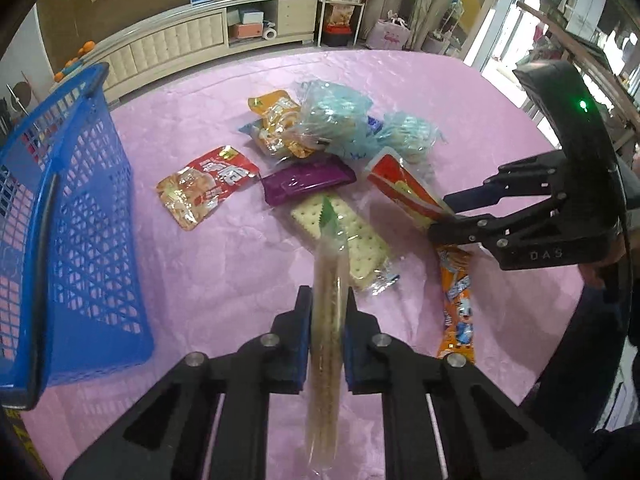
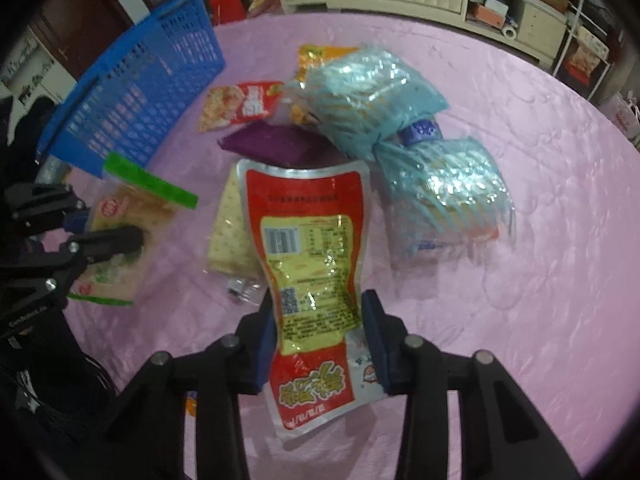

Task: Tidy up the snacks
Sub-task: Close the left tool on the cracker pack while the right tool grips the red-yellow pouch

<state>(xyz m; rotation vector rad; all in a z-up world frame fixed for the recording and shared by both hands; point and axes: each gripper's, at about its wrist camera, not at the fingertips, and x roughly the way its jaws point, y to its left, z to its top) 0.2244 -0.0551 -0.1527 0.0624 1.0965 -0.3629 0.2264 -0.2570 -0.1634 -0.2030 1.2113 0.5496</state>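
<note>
Pinched edge-on between the pads of the left claw (image 1: 328, 316) is a thin clear packet with a green top (image 1: 326, 304), nearly closed jaws pressing on both its faces; the right wrist view shows the same packet (image 2: 120, 236) lifted off the pink worktop (image 1: 224, 272). Right claw (image 2: 320, 332) holds a red and yellow pouch (image 2: 312, 264) by its waist, the jaws part-way closed and the foil buckling between them.

Neither packet has reached the blue basket (image 1: 80, 208), which stands at the left edge of the worktop and, as far as its mesh lets one see, looks to have nothing in it, so the sorting seems barely begun.

Lying loose near the middle are a red snack packet (image 1: 204, 184), a purple packet (image 1: 306, 180), a cracker pack (image 1: 352, 240), an orange-yellow packet (image 1: 276, 120), two pale blue bags (image 1: 340, 120) and a long orange stick packet (image 1: 456, 304). All of these are left to gather, after the two held packets go in.
</note>
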